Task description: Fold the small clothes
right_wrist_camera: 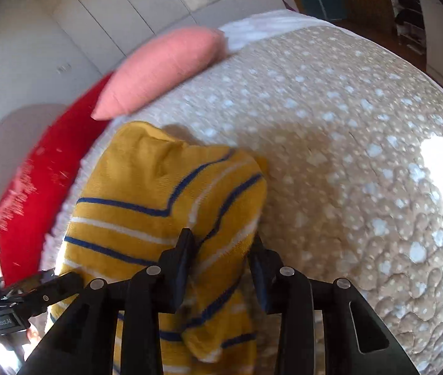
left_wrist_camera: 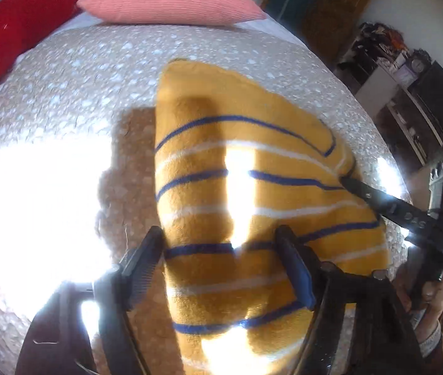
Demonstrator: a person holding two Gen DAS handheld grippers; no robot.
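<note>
A yellow garment (left_wrist_camera: 237, 156) with blue and white stripes lies folded on the beige spotted bedspread (left_wrist_camera: 81, 93). My left gripper (left_wrist_camera: 220, 262) hangs open low over its near part: one finger is at the cloth's left edge, the other over the stripes. In the right wrist view the garment (right_wrist_camera: 134, 187) runs up between the fingers of my right gripper (right_wrist_camera: 221, 259). Those jaws stand partly apart around a rolled fold without clamping it. The left wrist view has the right gripper (left_wrist_camera: 349, 178) at the cloth's right edge. The left gripper (right_wrist_camera: 65, 281) is at the cloth's lower left.
A pink pillow (left_wrist_camera: 168, 0) and a red cushion (left_wrist_camera: 18, 31) lie at the far end of the bed. Bright sun patches wash out parts of the bedspread (right_wrist_camera: 346, 156). Cluttered shelves (left_wrist_camera: 393, 72) stand beyond the bed's right side. A person's hand (left_wrist_camera: 430, 297) holds the right gripper.
</note>
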